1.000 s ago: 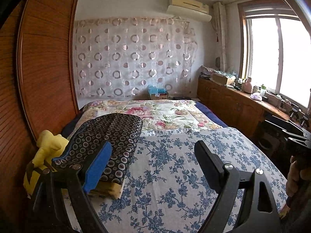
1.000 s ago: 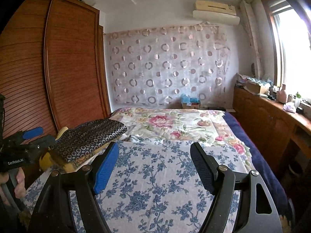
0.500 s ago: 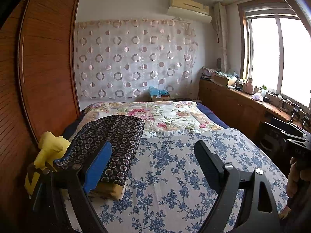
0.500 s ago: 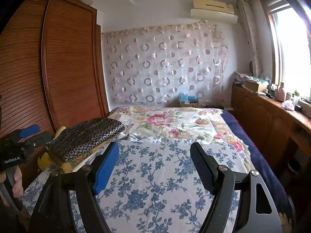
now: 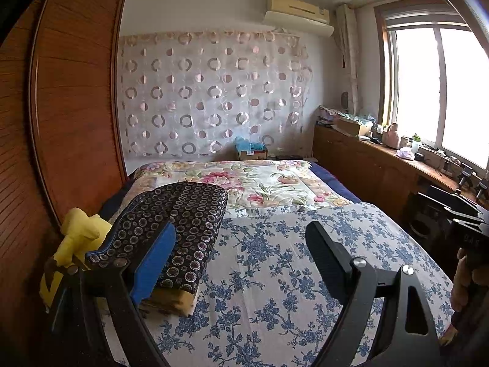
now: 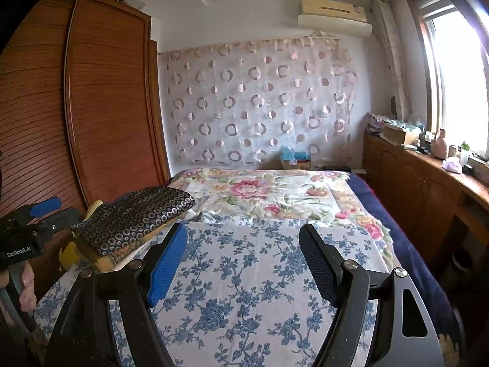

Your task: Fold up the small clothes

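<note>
Here, my left gripper (image 5: 241, 250) and right gripper (image 6: 243, 257) both gape wide, empty, over the bedsheet (image 5: 275, 263), folded clothes (image 5: 174, 223) left of it

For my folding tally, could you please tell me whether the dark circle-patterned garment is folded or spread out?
Folded: the dark circle-patterned garment lies as a compact, doubled rectangle atop a yellowish folded piece.

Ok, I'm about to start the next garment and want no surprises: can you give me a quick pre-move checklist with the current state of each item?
1. Left gripper open and empty: ok.
2. Right gripper open and empty: ok.
3. Blue floral sheet flat, nothing under the jaws: ok.
4. Dark ring-patterned garment folded, topping the stack at the bed's left edge: ok.
5. Yellow garment bunched beside the stack, unfolded: not ok.
6. What lies under the patterned garment, folded or not: cannot tell.
</note>
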### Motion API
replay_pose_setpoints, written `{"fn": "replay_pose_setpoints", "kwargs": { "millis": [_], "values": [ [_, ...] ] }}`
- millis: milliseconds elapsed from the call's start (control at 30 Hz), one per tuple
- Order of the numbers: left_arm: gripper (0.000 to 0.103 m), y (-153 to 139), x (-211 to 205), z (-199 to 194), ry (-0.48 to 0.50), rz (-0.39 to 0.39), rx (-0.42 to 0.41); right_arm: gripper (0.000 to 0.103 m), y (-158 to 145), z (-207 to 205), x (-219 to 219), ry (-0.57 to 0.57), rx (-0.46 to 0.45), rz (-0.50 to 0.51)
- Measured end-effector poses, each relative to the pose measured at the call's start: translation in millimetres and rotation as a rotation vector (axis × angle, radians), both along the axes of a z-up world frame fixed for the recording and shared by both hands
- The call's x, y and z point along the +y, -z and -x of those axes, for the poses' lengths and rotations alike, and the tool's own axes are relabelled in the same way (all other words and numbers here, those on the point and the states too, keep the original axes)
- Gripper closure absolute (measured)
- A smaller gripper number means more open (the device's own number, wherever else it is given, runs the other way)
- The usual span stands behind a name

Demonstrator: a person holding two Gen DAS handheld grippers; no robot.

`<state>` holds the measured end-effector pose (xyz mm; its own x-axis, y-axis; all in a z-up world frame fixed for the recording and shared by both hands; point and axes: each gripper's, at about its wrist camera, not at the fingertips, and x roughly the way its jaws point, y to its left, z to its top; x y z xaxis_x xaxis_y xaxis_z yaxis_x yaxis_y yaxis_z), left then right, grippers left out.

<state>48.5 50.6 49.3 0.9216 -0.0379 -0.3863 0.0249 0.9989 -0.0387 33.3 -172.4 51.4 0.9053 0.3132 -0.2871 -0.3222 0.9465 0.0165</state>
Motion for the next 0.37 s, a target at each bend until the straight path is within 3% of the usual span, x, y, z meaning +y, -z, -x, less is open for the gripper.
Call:
{"fn": "replay_pose_setpoints", "kwargs": {
  "millis": [367],
  "values": [
    [0.015, 1.1, 0.0, -0.1, -0.001, 0.0, -0.001, 0.026, -0.1, 0.0, -1.3, -0.002, -0.002, 0.0]
  ]
}}
